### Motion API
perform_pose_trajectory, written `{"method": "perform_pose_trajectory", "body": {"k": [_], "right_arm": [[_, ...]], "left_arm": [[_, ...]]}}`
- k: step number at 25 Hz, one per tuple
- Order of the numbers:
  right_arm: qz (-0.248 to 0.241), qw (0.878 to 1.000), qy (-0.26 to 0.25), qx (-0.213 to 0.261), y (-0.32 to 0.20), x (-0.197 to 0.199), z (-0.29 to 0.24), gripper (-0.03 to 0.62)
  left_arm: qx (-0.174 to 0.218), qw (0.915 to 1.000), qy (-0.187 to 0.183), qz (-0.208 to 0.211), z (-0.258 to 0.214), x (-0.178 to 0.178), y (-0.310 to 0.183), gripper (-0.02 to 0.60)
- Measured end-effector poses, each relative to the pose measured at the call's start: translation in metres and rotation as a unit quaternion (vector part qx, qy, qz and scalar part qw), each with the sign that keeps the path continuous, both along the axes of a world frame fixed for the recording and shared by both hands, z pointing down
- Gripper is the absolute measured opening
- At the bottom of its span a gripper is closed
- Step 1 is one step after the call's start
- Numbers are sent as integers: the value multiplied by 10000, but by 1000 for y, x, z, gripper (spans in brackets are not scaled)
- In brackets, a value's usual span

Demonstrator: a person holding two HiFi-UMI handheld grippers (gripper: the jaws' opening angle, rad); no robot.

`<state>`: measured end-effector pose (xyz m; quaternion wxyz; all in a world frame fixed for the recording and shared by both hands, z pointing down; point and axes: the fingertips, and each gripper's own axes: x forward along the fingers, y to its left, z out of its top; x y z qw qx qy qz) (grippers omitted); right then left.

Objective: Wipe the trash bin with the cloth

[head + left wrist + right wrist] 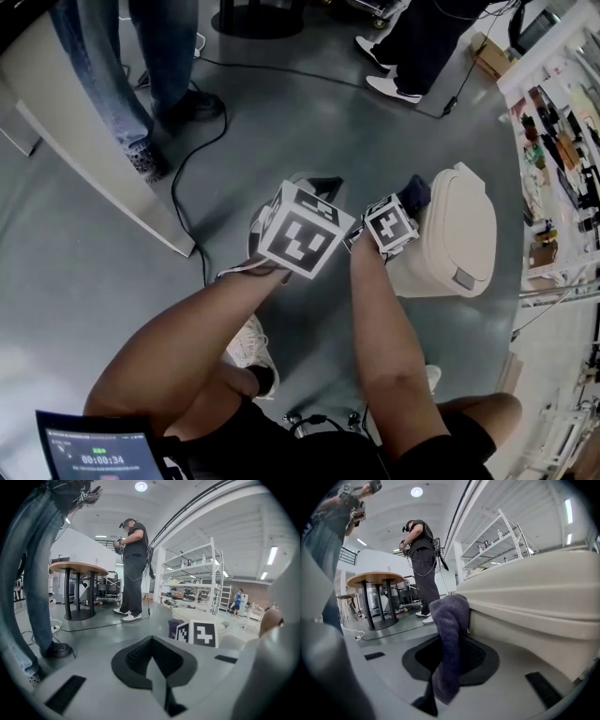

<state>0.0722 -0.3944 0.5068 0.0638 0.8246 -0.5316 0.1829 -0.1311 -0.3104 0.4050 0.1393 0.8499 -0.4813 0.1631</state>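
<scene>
Left gripper (153, 660): jaws closed, empty, farther from the work. Right gripper (446, 665): jaws clamped on the purple cloth (449, 620), whose upper fold appears to lie against the trash bin (534, 606), which stands immediately right, under its lid rim.

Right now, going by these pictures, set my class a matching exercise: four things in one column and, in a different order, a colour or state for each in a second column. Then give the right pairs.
Column one
1. cloth
2. trash bin
3. left gripper
4. right gripper

Column two
a. cream
b. shut, with nothing between the jaws
c. purple
d. shut on the cloth

Pairs: 1-c, 2-a, 3-b, 4-d
</scene>
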Motion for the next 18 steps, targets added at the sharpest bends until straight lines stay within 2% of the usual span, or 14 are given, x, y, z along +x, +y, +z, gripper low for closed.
{"method": "perform_pose_trajectory", "body": {"k": [4, 9, 18], "right_arm": [[115, 9994, -22, -313, -4, 3, 15, 80], [191, 9967, -44, -790, 0, 6, 52, 80], [249, 9869, -104, -1589, 16, 12, 125, 80]], "left_arm": [[60, 10000, 22, -7, -3, 1, -1, 0], [-48, 10000, 15, -13, 1, 0, 2, 0], [74, 9999, -106, 73, -6, 0, 9, 0]]}}
